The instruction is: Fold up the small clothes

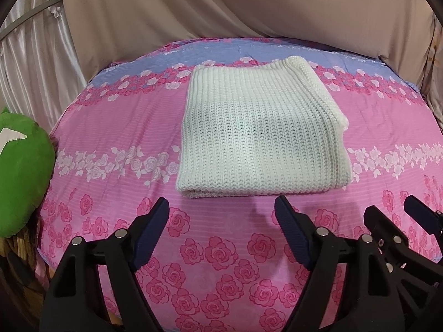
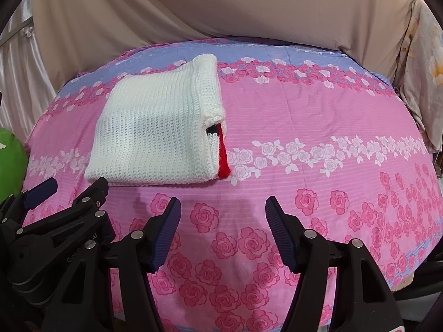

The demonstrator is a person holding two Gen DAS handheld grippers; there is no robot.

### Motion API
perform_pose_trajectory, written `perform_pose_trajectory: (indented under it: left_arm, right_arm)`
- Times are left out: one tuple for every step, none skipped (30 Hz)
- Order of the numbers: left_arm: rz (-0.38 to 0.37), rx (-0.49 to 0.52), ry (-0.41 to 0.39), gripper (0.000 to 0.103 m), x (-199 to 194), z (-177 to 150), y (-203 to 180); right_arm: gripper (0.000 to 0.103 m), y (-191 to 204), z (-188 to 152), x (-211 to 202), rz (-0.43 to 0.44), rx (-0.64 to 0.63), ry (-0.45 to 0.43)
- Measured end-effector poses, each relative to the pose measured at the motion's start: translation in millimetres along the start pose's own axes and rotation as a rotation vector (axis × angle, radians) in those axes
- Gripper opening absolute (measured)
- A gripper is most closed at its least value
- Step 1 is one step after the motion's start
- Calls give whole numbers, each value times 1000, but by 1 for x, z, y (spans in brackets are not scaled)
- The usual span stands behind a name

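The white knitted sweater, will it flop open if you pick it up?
Probably. The white knitted sweater is soft chunky knit, folded in loose layers, so one-edge lifting likely unfolds it. Its red strip already slips out. It shouldn't roll or break.

Home bedroom: bed under pink-and-lilac rose-print cotton sheet (image 1: 116, 138), beige draped cloth backdrop (image 1: 221, 8) across frame top, satin curtain (image 1: 25, 63) upper left, green plush toy (image 1: 22, 177) at left edge.

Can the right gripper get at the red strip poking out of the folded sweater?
Probably yes. The right gripper is open and empty, and only bare bedsheet lies between it and the red strip at the white sweater edge.
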State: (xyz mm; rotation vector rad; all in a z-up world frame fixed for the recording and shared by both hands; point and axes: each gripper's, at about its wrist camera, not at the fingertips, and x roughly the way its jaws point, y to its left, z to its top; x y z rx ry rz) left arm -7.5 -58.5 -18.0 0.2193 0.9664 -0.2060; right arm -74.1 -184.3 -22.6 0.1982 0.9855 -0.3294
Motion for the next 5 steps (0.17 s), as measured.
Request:
perform_pose_trajectory:
  left_arm:
    - [3, 2, 1, 76, 0, 0, 0]
    - [4, 3, 1, 76, 1, 0, 0]
    - [3, 3, 2, 76, 1, 0, 1]
    - [4, 4, 2, 76, 1, 0, 1]
    - [7, 6, 2, 76, 1, 0, 0]
  right_arm:
    - [63, 0, 0, 0, -1, 0, 0]
    - [63, 0, 0, 0, -2, 0, 0]
    - [63, 1, 0, 0, -2, 0, 0]
    - [63, 1, -1, 0, -2, 1, 0]
    - [63, 1, -1, 0, -2, 1, 0]
